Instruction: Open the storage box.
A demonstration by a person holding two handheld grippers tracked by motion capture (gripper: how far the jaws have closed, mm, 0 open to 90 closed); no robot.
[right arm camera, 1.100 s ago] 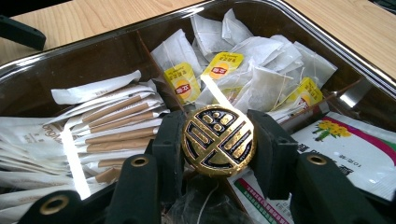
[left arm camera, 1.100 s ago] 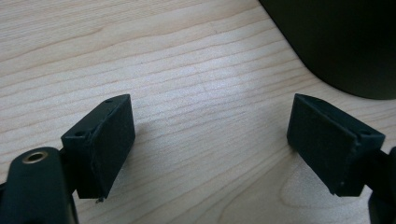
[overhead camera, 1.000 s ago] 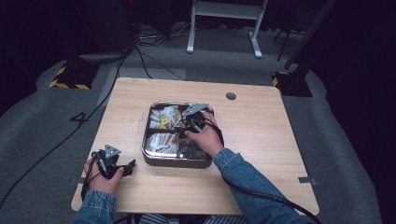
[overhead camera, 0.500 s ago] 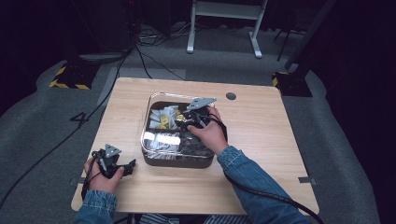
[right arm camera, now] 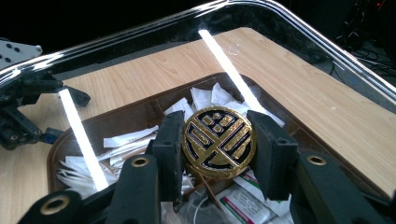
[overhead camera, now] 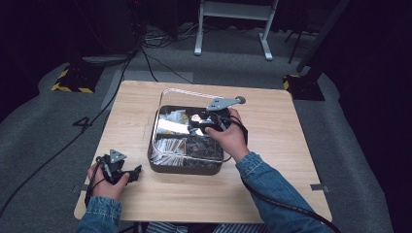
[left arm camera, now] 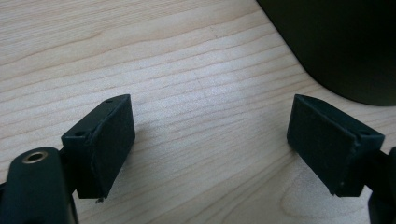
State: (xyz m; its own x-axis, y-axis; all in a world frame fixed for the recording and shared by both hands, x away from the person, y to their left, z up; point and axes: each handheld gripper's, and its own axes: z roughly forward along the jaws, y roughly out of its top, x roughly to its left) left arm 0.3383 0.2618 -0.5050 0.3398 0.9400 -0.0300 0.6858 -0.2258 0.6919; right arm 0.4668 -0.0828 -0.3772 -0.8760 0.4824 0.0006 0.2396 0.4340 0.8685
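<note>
Gold-and-black round medallion (right arm camera: 218, 142) clamped edge-on between the right gripper (right arm camera: 218, 149) pads, face toward the camera, held above the packets (right arm camera: 116, 149) in the clear-walled bin (overhead camera: 160, 124). Right hand (overhead camera: 228, 136) reaching in over the bin's near right side, forearm angled up from the table (overhead camera: 291, 145) edge. Left gripper (left arm camera: 210, 140) resting low on the wood near the bin's corner, jaws wide apart, nothing between.

The high view looks forward and down from above the person's side onto the whole table (overhead camera: 272, 126) and the tray (overhead camera: 184, 167). The left gripper view sits close over bare tabletop (left arm camera: 187, 93), the tray's wall (left arm camera: 336, 42) at its corner. The right gripper view looks across the tray's rim (right arm camera: 299, 28), sharing tray and table with the high view.
</note>
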